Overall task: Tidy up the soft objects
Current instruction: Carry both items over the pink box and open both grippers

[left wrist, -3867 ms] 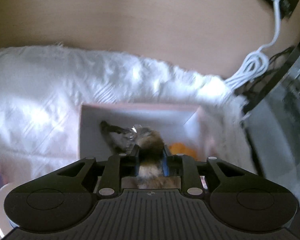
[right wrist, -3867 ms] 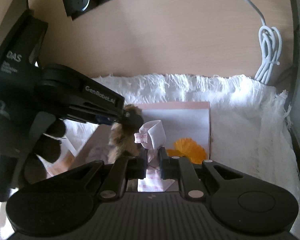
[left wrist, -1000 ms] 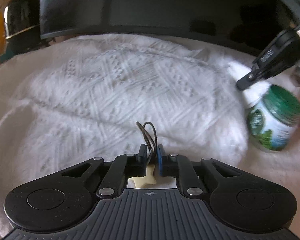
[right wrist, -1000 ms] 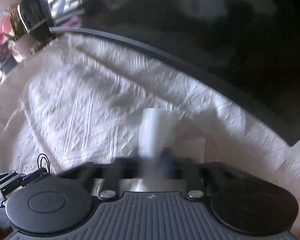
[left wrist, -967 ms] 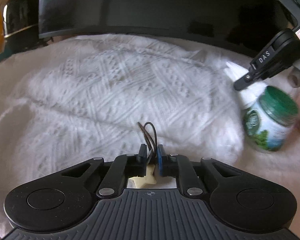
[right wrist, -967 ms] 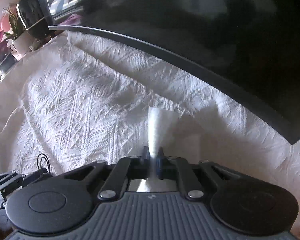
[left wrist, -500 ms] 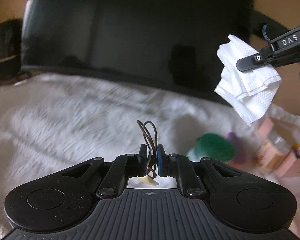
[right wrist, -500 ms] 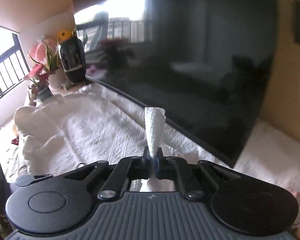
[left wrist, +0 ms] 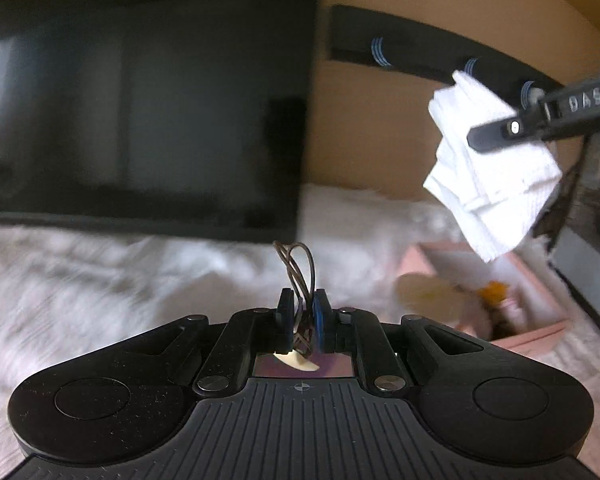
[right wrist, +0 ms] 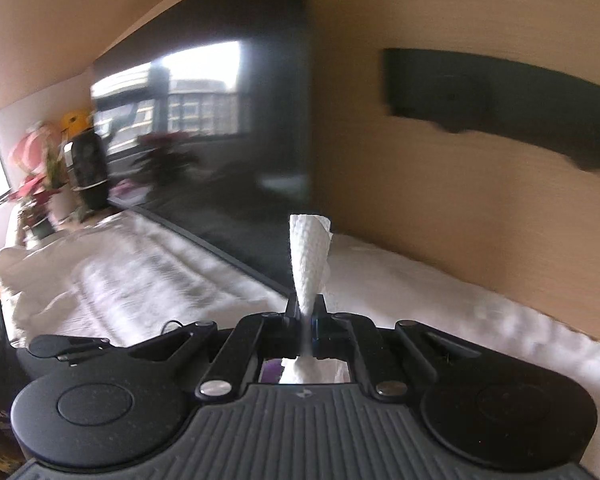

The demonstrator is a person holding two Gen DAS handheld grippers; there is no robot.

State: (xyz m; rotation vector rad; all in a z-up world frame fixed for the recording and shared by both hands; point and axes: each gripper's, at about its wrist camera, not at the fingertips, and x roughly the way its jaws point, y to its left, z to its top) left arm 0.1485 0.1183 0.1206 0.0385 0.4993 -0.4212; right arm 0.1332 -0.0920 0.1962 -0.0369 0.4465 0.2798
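My left gripper point(left wrist: 303, 312) is shut on a thin brown hair tie point(left wrist: 298, 266) whose loops stick up between the fingers, a pale charm hanging below. My right gripper point(right wrist: 306, 312) is shut on a folded white paper tissue point(right wrist: 310, 256). In the left wrist view the right gripper's fingers point(left wrist: 512, 134) hold that tissue point(left wrist: 492, 184) in the air at upper right, above a pink open box point(left wrist: 536, 328) with an orange flower point(left wrist: 494, 292) and other soft items inside.
A white knitted cloth point(left wrist: 100, 276) covers the surface. A large black TV screen point(left wrist: 140, 112) stands behind it against a tan wall. A black wall strip point(right wrist: 500, 100) hangs to the right. Plants and a dark vase point(right wrist: 88, 168) stand far left.
Both grippers have swung right and lifted, away from the green-lidded jar, so the pink box has come into the left wrist view. The tissue and hair tie stay gripped.
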